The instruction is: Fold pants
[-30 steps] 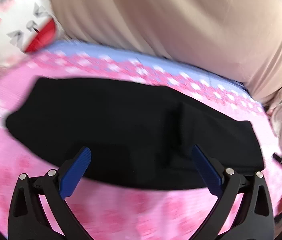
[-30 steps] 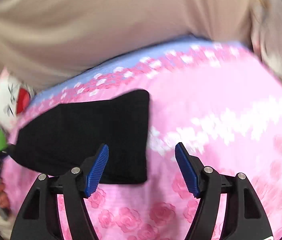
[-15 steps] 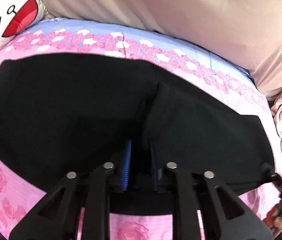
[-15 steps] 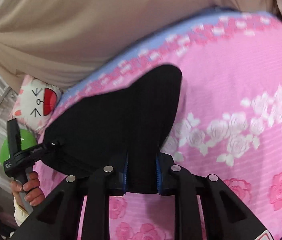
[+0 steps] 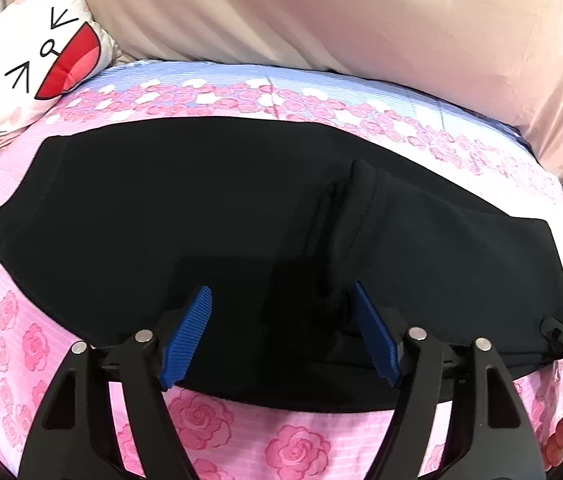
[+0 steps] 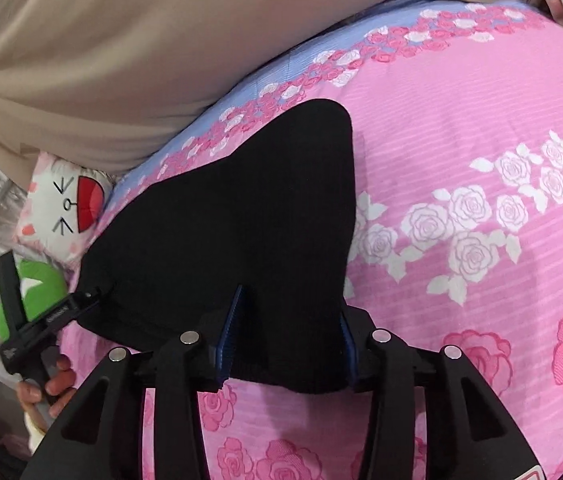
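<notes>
Pants (image 5: 241, 216) on bedspread (image 6: 461, 128), near edge between opening left gripper (image 5: 281, 328).

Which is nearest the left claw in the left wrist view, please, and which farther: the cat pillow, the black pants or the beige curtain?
1. Black pants: right under the left claw, whose jaws are opening over the cloth.
2. Cat pillow: far left, past the pants at the bed's edge.
3. Beige curtain: behind the bed, along the top.
The pillow and curtain are close to call.
</notes>
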{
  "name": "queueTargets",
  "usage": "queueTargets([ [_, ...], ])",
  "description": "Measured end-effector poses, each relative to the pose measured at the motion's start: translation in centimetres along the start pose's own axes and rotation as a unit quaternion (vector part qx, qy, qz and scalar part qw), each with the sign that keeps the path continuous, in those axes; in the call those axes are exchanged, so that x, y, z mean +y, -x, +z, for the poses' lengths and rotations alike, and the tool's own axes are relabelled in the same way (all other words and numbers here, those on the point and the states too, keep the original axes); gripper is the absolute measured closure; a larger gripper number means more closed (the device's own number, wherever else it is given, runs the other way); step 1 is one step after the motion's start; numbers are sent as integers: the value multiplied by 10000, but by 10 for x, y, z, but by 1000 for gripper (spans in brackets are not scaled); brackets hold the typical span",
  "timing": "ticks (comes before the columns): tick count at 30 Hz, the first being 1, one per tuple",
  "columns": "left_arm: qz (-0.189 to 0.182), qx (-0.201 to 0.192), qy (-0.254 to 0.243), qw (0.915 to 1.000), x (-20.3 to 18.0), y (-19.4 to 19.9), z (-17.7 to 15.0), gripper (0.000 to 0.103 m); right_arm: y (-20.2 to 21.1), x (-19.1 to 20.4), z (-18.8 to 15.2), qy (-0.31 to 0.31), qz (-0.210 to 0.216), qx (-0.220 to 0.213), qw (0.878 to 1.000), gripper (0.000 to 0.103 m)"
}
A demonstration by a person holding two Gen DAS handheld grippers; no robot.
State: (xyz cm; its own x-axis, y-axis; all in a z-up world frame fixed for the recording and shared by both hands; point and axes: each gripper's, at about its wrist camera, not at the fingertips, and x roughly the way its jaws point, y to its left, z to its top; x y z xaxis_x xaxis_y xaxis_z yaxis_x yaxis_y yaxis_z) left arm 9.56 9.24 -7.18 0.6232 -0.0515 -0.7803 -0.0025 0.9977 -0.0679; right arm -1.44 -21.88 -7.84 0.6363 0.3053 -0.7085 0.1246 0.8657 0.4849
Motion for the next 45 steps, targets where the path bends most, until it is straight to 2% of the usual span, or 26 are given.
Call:
queueTargets([
  [2, 136, -16, -38, 9999, 0, 2, 2, 32, 1, 5, 2, 44, -59, -70, 9999, 81],
  [3, 179, -17, -54, 9998, -1, 3, 1, 29, 5, 9, 2, 137, -122, -116, 9998, 83],
  [8, 489, -136, -194, 9985, -3, 13, -1, 23, 24, 28, 2, 720, -558, -410, 9950, 85],
  [13, 706, -226, -271, 9969, 1, 24, -3, 21, 34, 15, 6, 750, -692, -356, 9941, 86],
  [16, 723, -199, -215, 9969, 7, 27, -4, 21, 49, -4, 7, 637, -838, -416, 9936, 88],
  [19, 676, -158, -66, 9976, 23, 31, -7, 19, 71, -32, 5, 513, -1357, -564, 9878, 103],
  [21, 625, -147, 131, 9979, 37, 35, -11, 18, 97, -67, 6, 182, -2033, -788, 9758, 103],
  [22, 645, -162, 302, 9973, 49, 37, -12, 17, 109, -85, 7, 17, -2212, -827, 9717, 103],
  [23, 699, -164, 454, 9964, 60, 39, -14, 17, 120, -94, 6, -163, -2243, -937, 9699, 103],
  [25, 792, -142, 826, 9933, 88, 42, -16, 17, 140, -102, 3, -360, -2081, -1117, 9710, 96],
  [28, 945, -145, 1226, 9879, 121, 45, -15, 17, 143, -75, 3, -40, -1824, -1119, 9768, 78],
  [29, 995, -170, 1285, 9866, 126, 47, -15, 17, 136, -56, 3, 138, -1486, -1055, 9832, 68],
  [30, 1033, -188, 1311, 9858, 130, 49, -14, 17, 126, -36, 3, 341, -1202, -979, 9873, 58],
  [31, 1041, -217, 1307, 9857, 132, 51, -14, 16, 110, -8, 1, 657, -963, -848, 9896, 53],
  [32, 1035, -245, 1274, 9861, 131, 52, -14, 16, 97, 13, 0, 906, -833, -731, 9897, 45],
  [34, 967, -266, 1183, 9879, 127, 54, -14, 15, 65, 63, -8, 1497, -504, -446, 9864, 40],
  [36, 856, -279, 1041, 9905, 121, 57, -15, 14, 26, 115, -18, 2143, -236, -122, 9764, 39],
  [38, 760, -282, 928, 9924, 116, 56, -14, 14, -6, 150, -26, 2592, -258, 17, 9655, 39],
  [41, 609, -300, 738, 9950, 106, 56, -12, 13, -43, 172, -30, 2866, -429, 248, 9568, 40],
  [43, 475, -299, 630, 9964, 102, 56, -12, 12, -62, 175, -30, 2885, -719, 316, 9542, 46],
  [45, 357, -296, 554, 9974, 100, 55, -12, 11, -64, 163, -26, 2669, -555, 361, 9615, 91],
])
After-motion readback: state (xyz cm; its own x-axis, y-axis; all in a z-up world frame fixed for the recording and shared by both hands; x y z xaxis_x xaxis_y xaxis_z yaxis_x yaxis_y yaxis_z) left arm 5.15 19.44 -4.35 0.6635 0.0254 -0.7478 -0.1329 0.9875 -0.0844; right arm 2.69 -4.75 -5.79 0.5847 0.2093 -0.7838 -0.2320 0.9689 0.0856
